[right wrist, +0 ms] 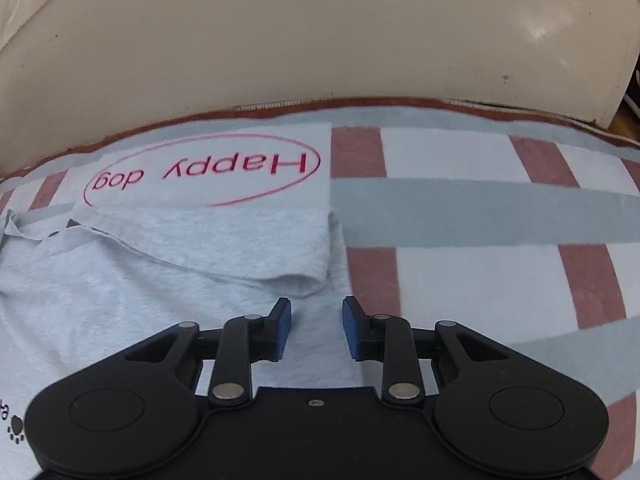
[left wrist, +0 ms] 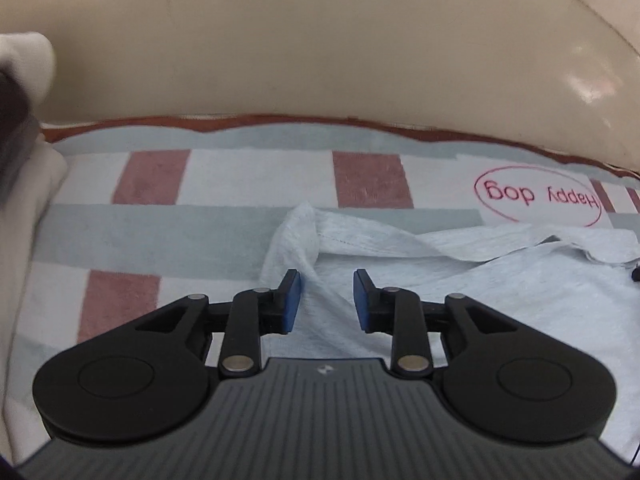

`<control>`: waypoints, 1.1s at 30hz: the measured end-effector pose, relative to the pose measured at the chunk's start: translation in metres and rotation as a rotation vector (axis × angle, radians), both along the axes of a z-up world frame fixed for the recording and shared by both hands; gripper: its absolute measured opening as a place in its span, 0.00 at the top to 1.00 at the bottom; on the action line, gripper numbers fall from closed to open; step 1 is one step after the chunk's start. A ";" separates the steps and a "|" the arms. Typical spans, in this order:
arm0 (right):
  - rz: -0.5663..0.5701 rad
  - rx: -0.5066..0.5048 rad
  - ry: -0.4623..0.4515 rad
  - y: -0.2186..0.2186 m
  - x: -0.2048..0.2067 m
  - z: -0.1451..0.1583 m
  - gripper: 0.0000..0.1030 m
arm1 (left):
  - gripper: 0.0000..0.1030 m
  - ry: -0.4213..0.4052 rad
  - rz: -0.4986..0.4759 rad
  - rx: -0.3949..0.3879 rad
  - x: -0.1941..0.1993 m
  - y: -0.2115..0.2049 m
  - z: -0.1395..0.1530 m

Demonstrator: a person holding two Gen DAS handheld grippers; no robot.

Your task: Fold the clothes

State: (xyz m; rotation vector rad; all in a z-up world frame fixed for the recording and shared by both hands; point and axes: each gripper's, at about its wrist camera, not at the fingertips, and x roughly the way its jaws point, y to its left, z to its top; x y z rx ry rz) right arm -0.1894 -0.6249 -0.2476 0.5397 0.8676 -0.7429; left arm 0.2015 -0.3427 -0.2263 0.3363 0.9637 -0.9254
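both jaws stand parted, empty: left hand-held gripper [left wrist: 327,300] and right hand-held gripper [right wrist: 316,328] over the grey shirt [left wrist: 500,280] on the checked blanket [left wrist: 160,236]. regrip the folded sleeve [right wrist: 256,248] at eleven o'clock (pinch both layers), then smooth.

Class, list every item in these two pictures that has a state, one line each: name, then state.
Left hand-held gripper: open, nothing between its pads, above the garment.
Right hand-held gripper: open, holding nothing.
Grey garment: lying on the blanket, partly folded, sleeve turned over, still creased.
Checked blanket: spread flat, "Happy dog" label facing up, reading upside down.
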 end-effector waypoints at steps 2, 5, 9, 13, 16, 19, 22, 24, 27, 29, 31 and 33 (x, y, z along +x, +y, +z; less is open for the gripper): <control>0.018 -0.015 -0.035 -0.002 -0.002 -0.002 0.67 | 0.69 0.002 0.003 -0.003 0.008 -0.006 -0.006; 0.078 -0.028 -0.060 -0.006 0.007 -0.003 0.71 | 0.62 0.015 -0.018 -0.002 0.015 -0.018 -0.015; 0.108 -0.031 -0.077 -0.019 0.024 0.000 0.96 | 0.97 -0.099 -0.149 0.085 0.010 -0.034 -0.023; -0.049 0.036 -0.160 -0.055 0.022 0.018 0.96 | 0.98 0.004 -0.113 -0.081 0.028 -0.016 -0.005; -0.184 0.137 -0.241 -0.087 0.015 0.029 0.96 | 0.98 0.164 -0.007 -0.202 0.057 0.000 -0.009; -0.282 0.267 -0.291 -0.114 0.017 0.033 0.96 | 0.97 0.279 0.105 -0.245 0.074 0.010 -0.027; -0.351 0.300 -0.266 -0.126 0.025 0.028 0.96 | 0.96 0.321 0.177 -0.292 0.079 0.023 -0.037; -0.373 0.309 -0.259 -0.129 0.029 0.022 0.96 | 0.95 0.311 0.211 -0.333 0.079 0.033 -0.037; -0.420 0.341 -0.354 -0.127 0.020 0.015 0.87 | 0.94 0.292 0.244 -0.349 0.078 0.043 -0.033; -0.480 0.362 -0.438 -0.130 0.006 0.012 0.87 | 0.94 0.236 0.190 -0.317 0.073 0.038 -0.026; -0.515 0.362 -0.506 -0.131 -0.009 0.011 0.87 | 0.94 0.124 0.106 -0.273 0.060 0.028 -0.013; -0.430 0.326 -0.488 -0.124 -0.008 0.018 0.87 | 0.91 0.054 0.042 -0.296 0.048 0.022 0.001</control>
